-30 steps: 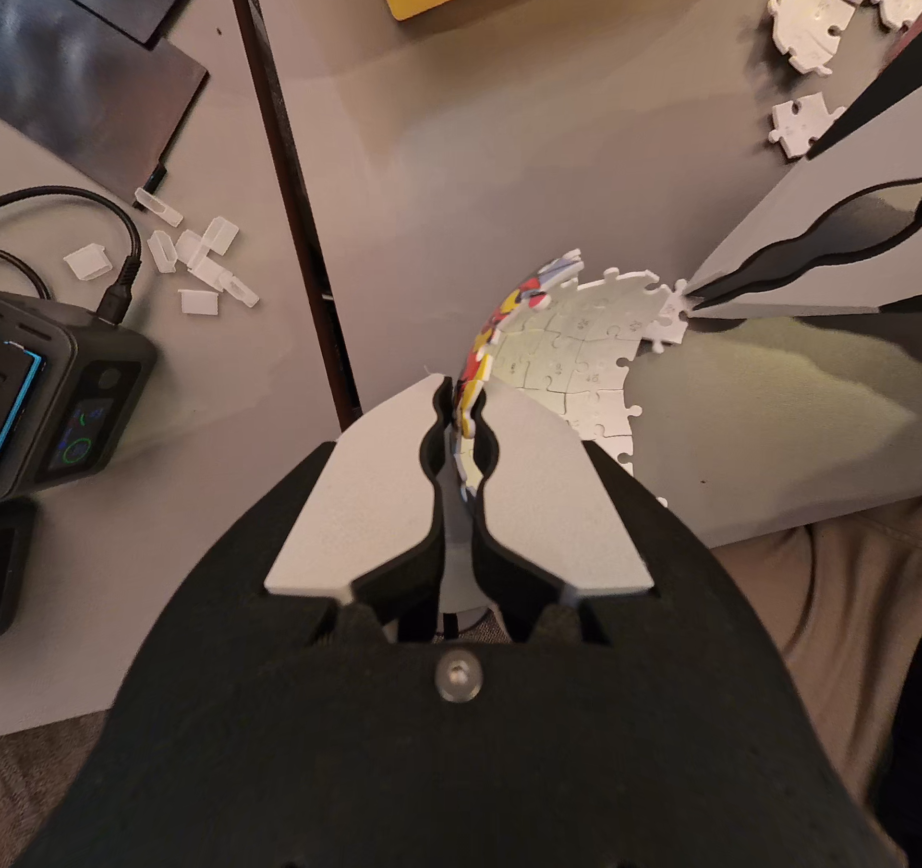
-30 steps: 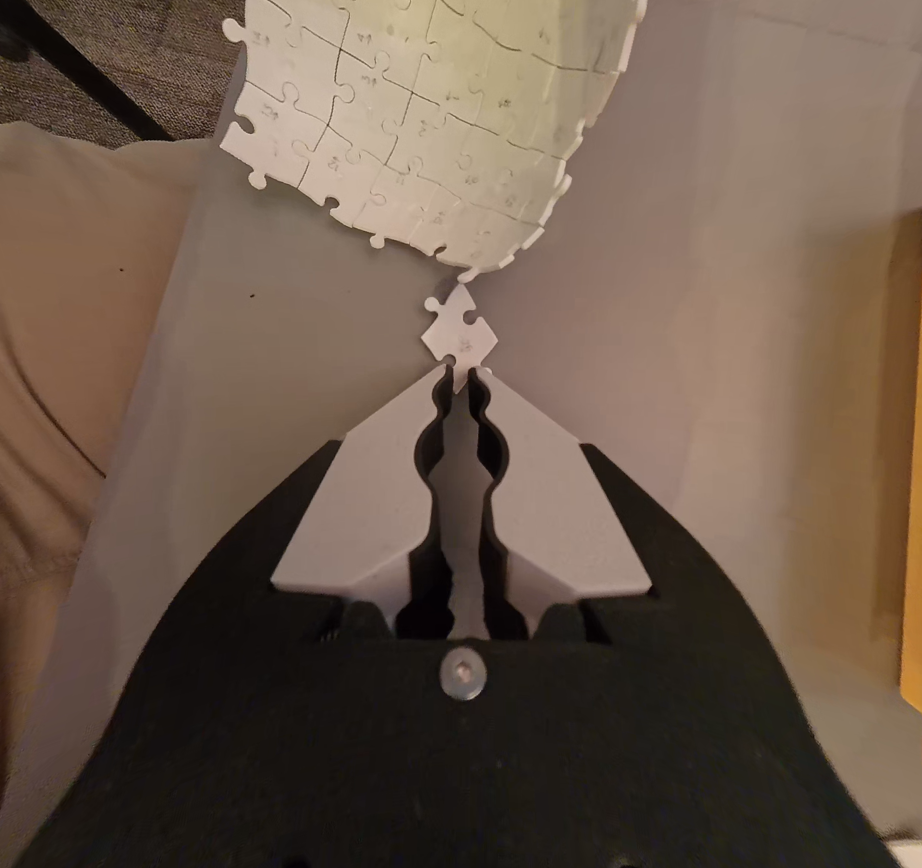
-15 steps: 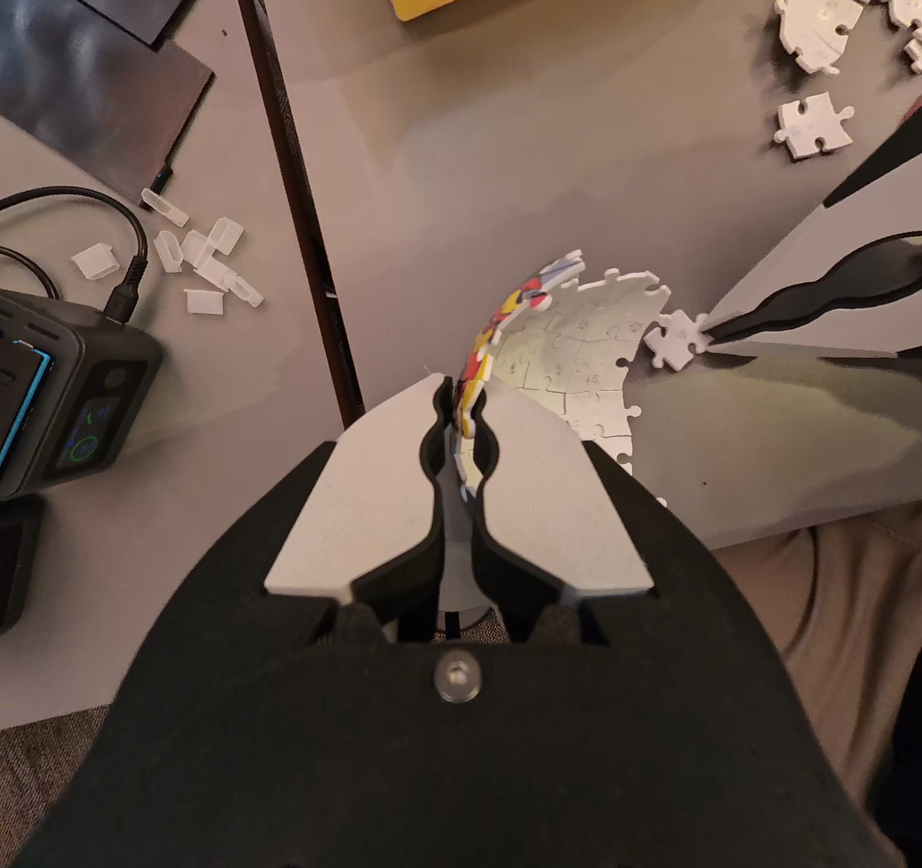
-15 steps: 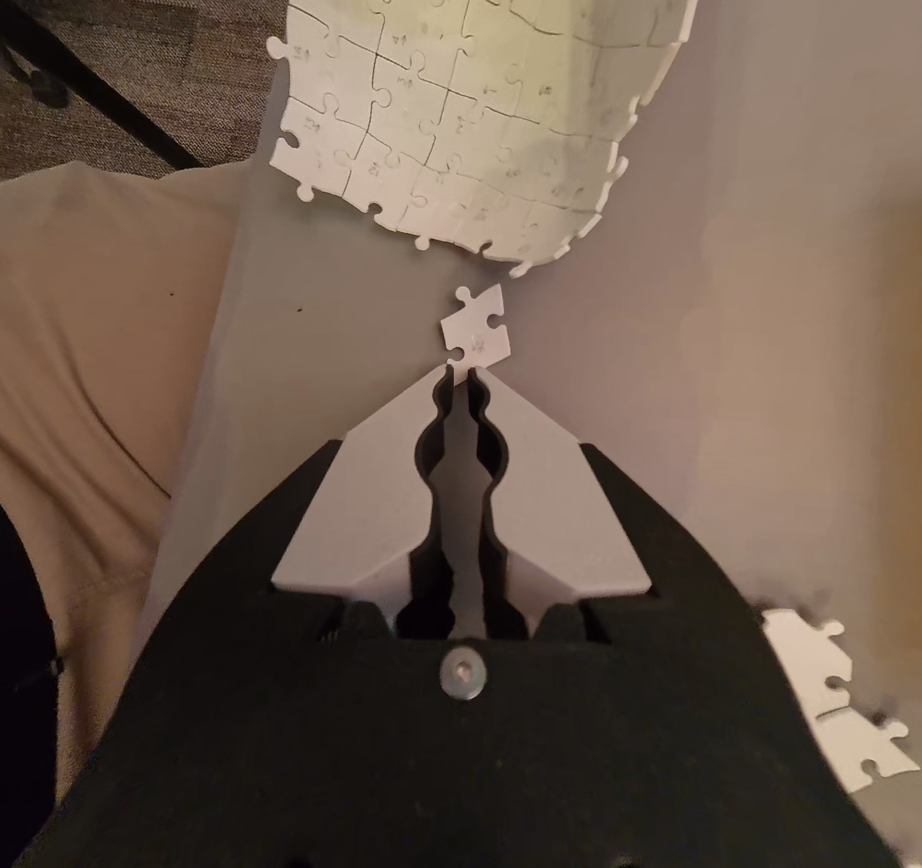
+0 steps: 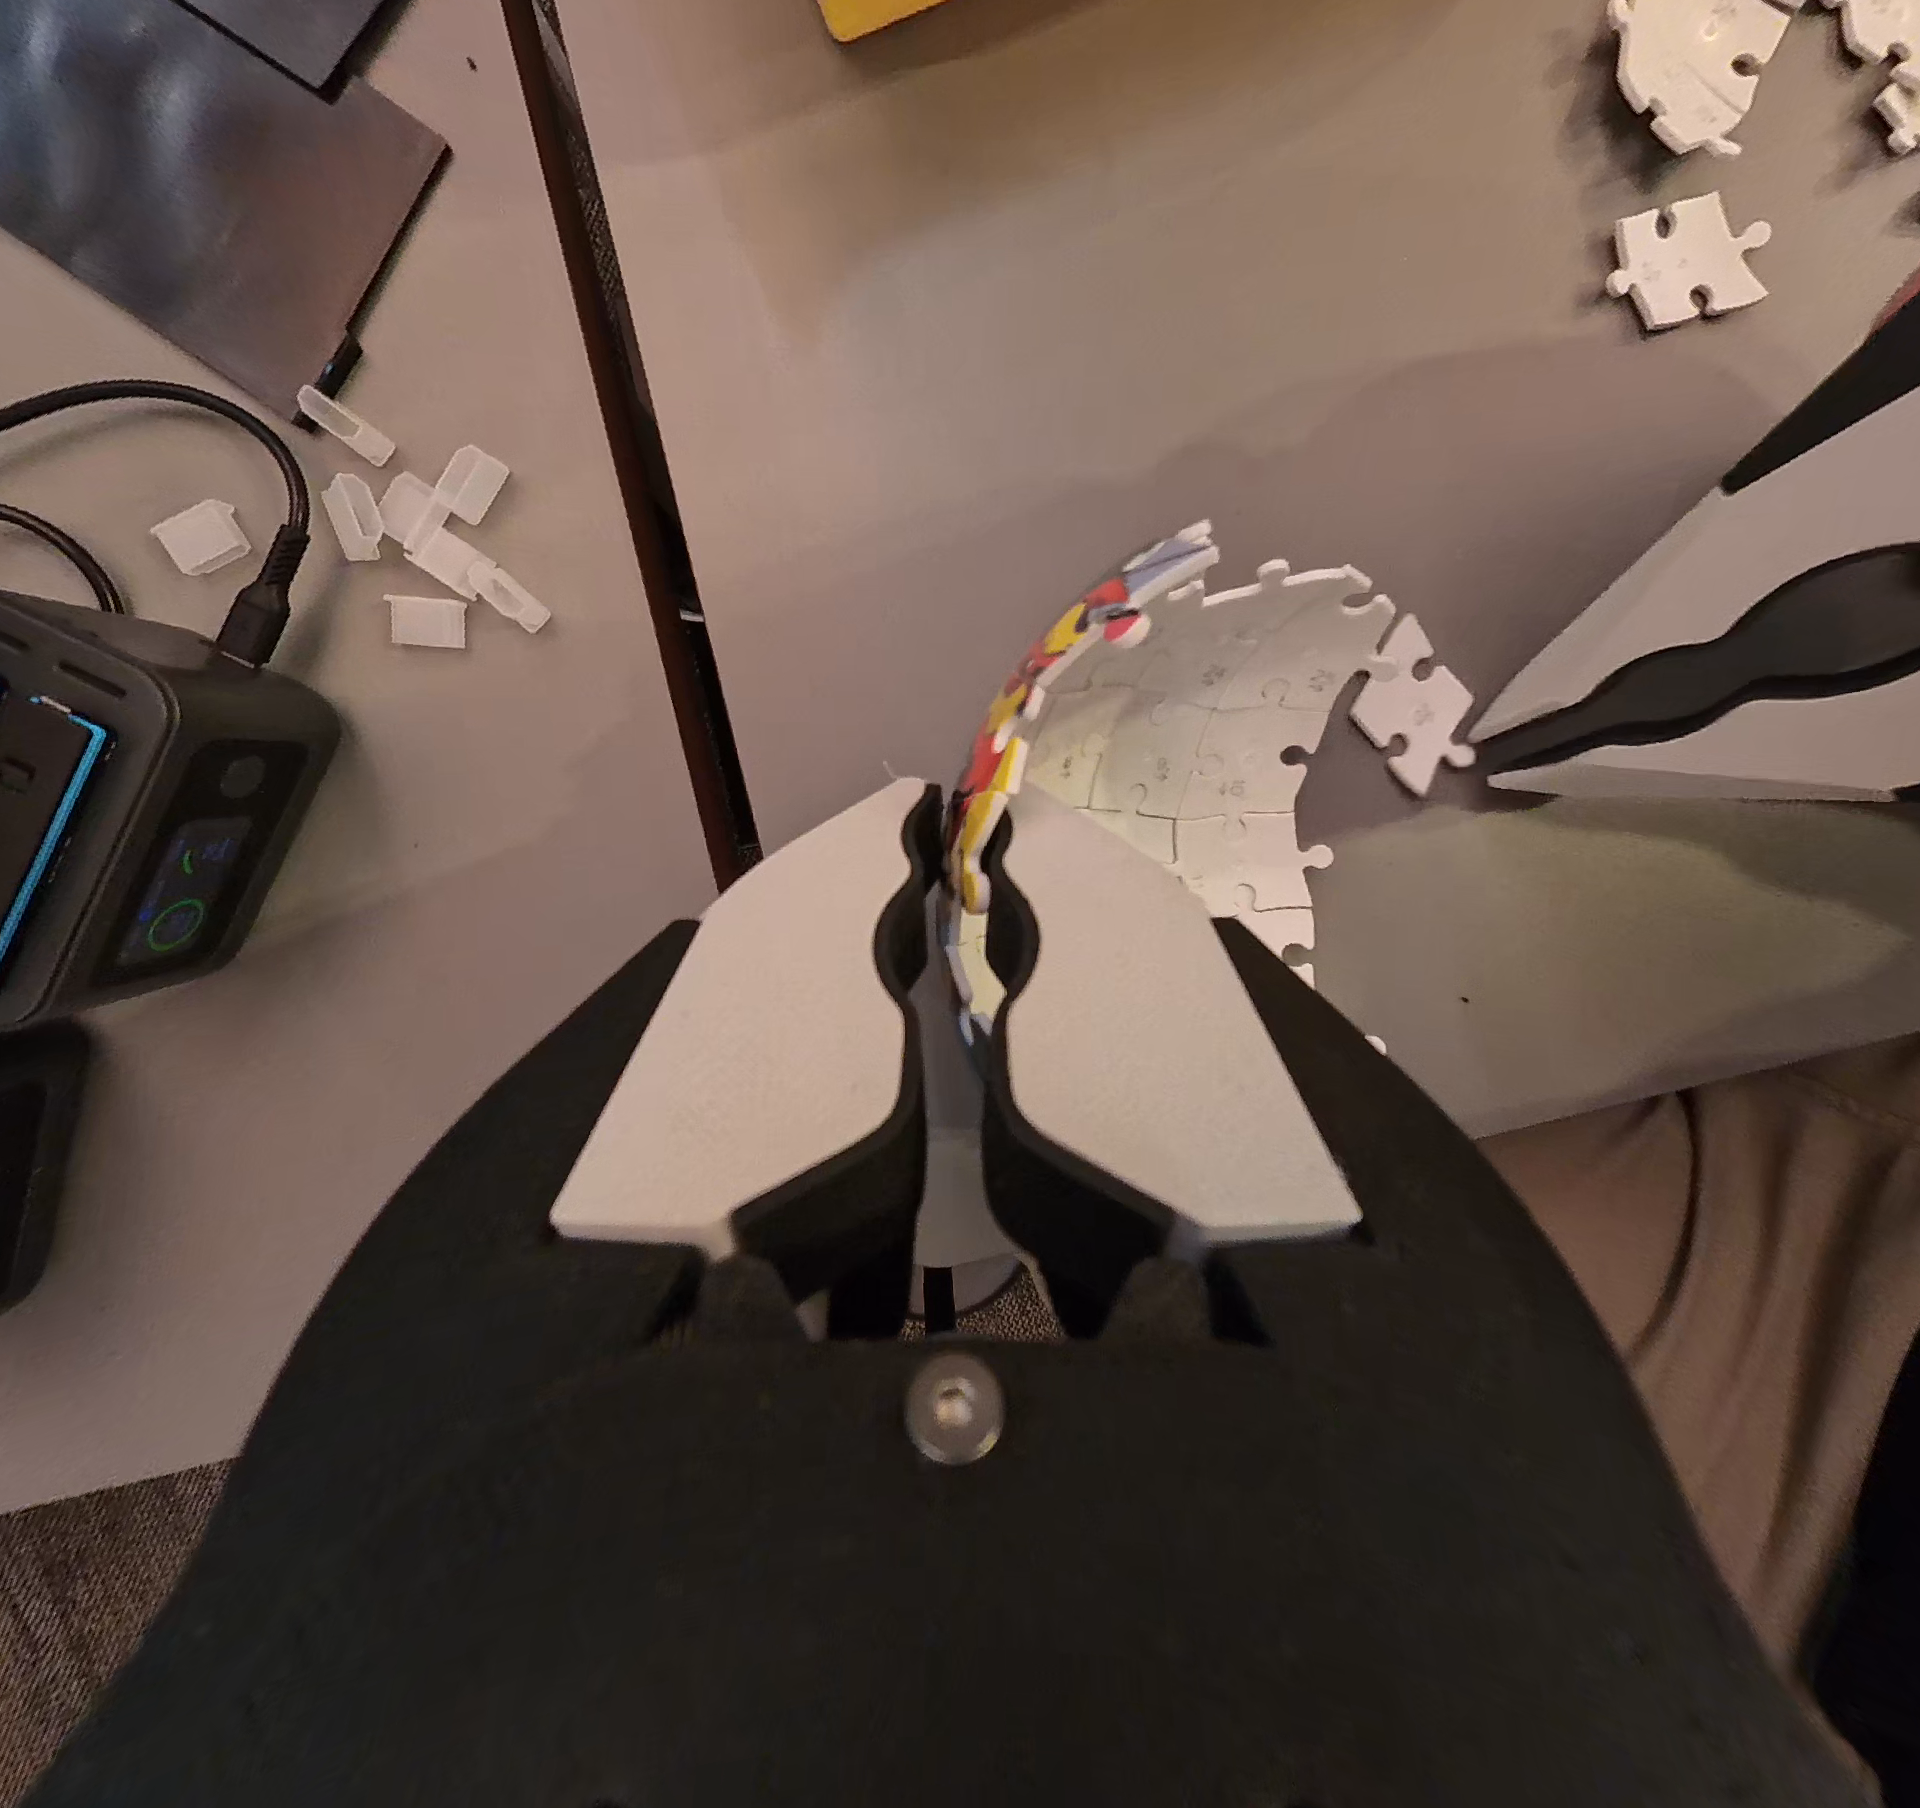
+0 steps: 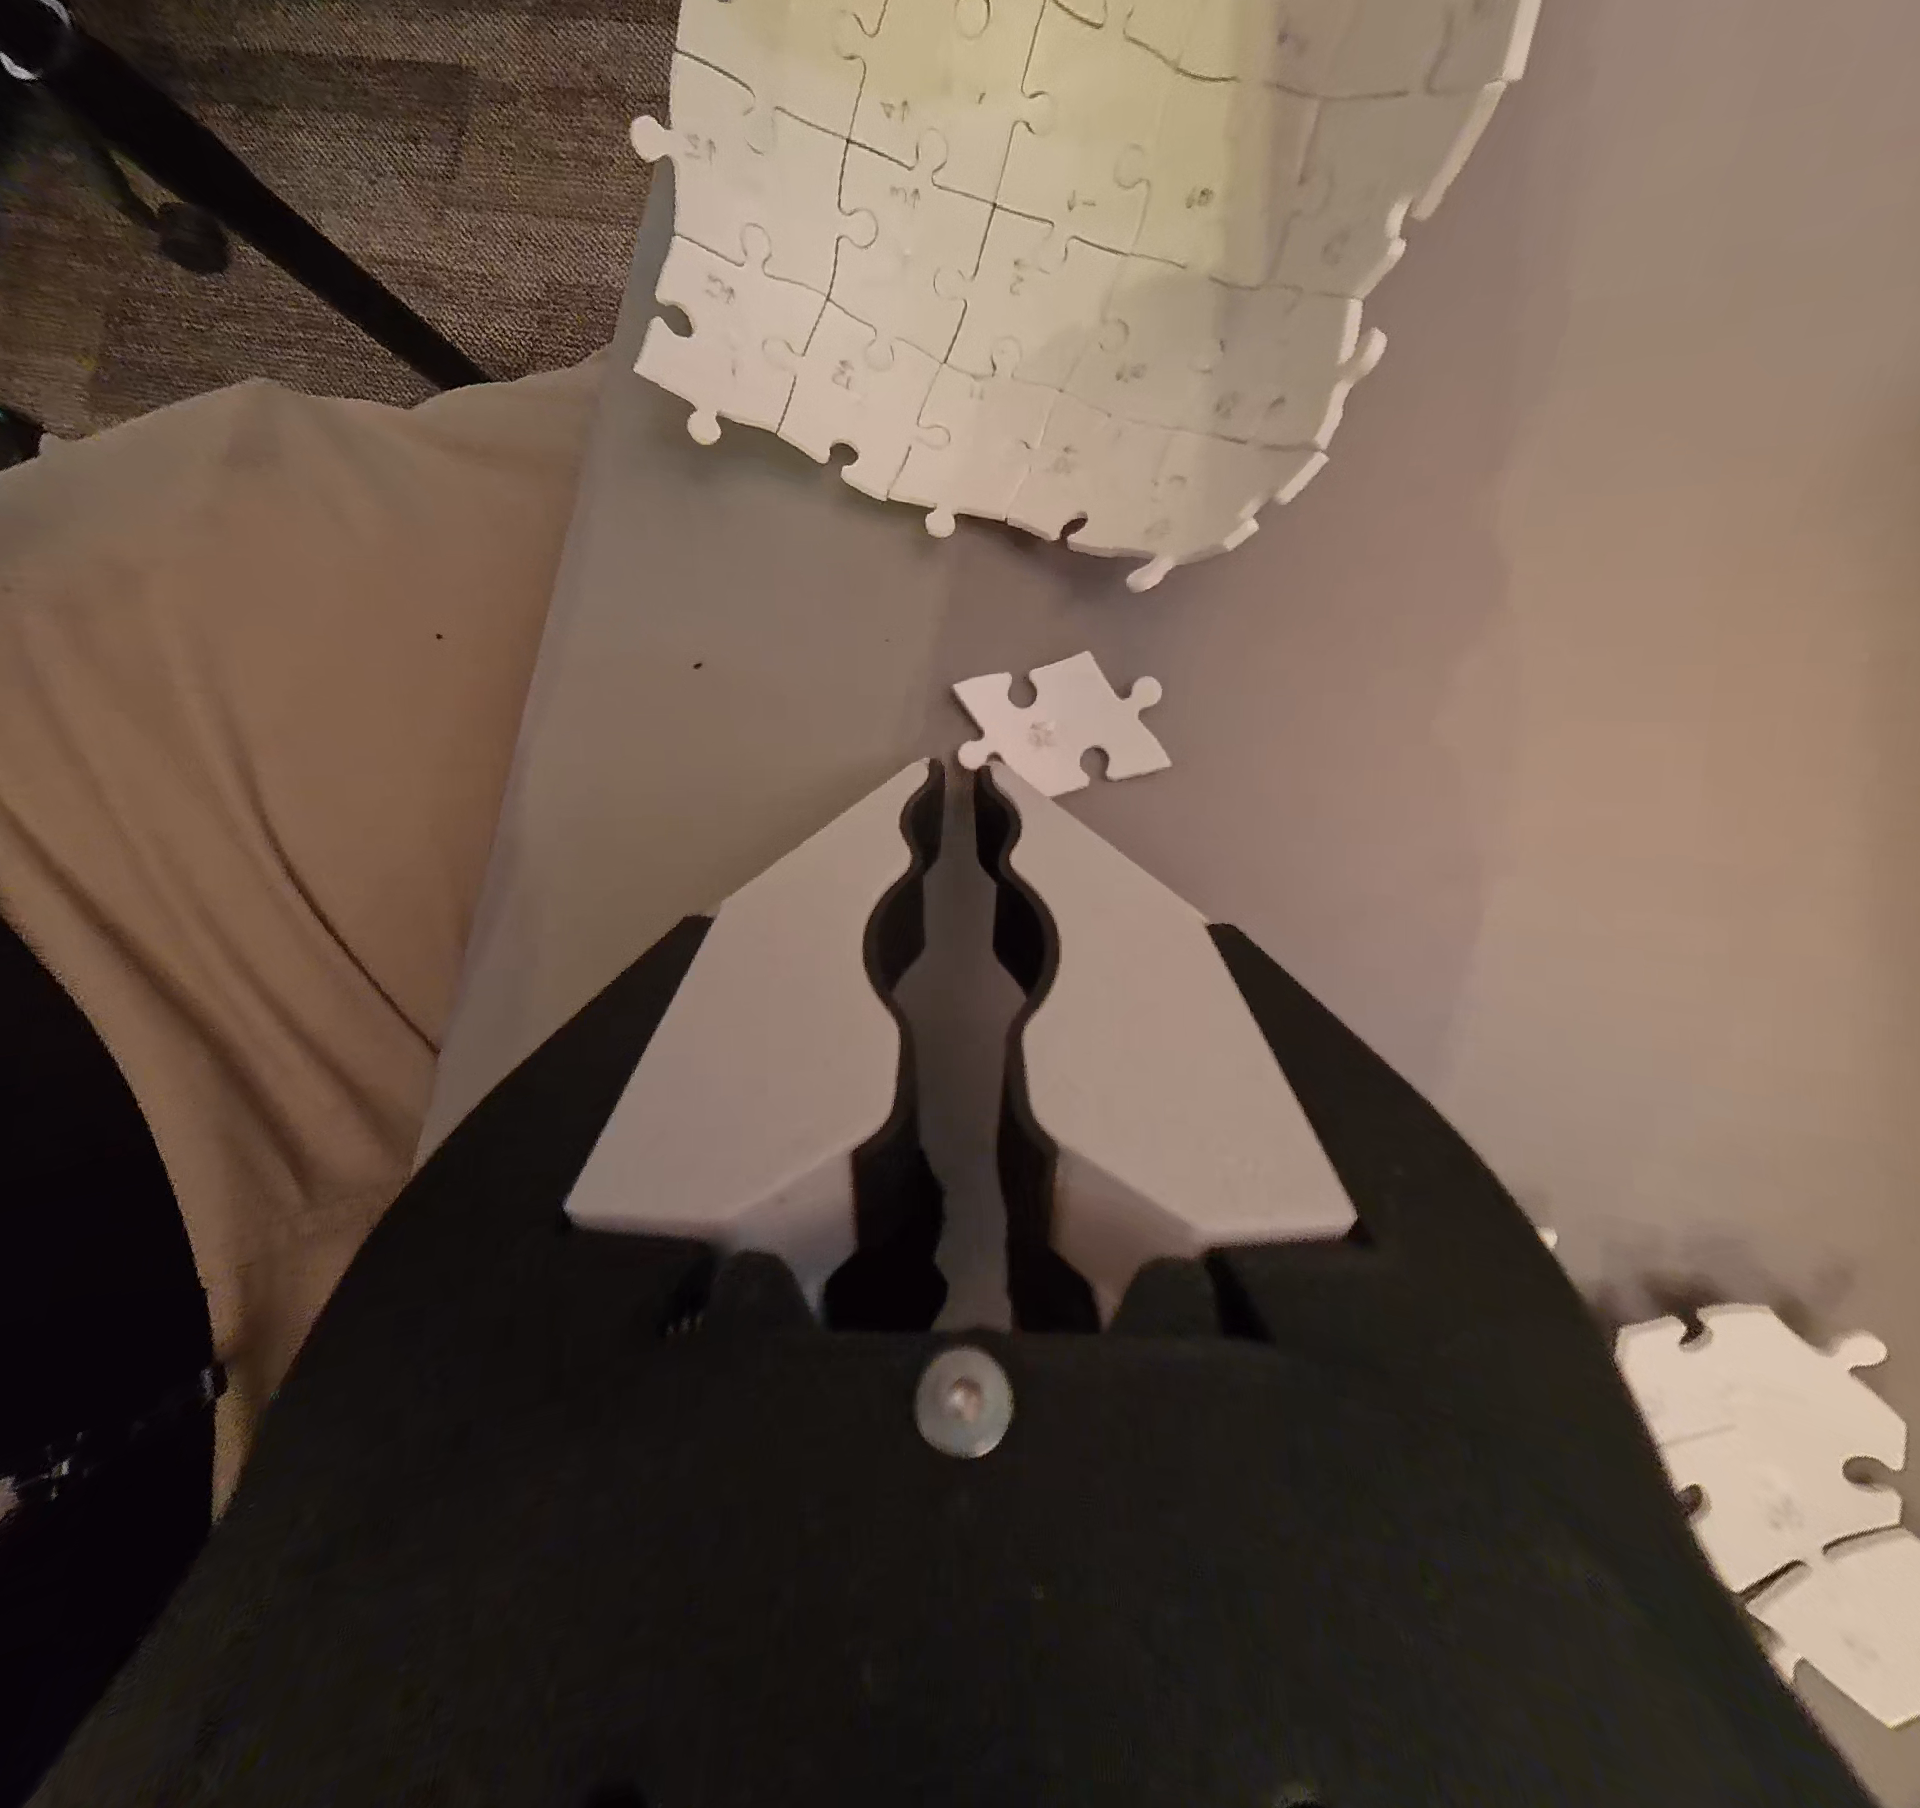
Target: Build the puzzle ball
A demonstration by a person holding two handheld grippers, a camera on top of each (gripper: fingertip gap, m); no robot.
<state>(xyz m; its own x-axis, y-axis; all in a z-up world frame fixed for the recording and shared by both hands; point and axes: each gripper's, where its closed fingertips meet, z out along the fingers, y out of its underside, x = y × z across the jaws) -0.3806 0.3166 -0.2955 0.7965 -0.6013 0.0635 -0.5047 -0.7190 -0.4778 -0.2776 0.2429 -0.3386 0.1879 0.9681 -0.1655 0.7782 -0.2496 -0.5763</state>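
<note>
Plastic this thin is light and stiff but pops apart if twisted, so keep your left fingers (image 5: 971,828) pinching the curved shell (image 5: 1195,750) by its rim while your right fingers (image 6: 961,771), nearly pressed together, nip the loose piece (image 6: 1065,724) by one knob just ahead of them.

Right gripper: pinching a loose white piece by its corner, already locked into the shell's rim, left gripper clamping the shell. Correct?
Not quite. The loose piece is not locked in: the right wrist view shows bare table between it and the rim of the shell. The rest stands: the right gripper pinches its corner, and the left gripper clamps the shell.
</note>
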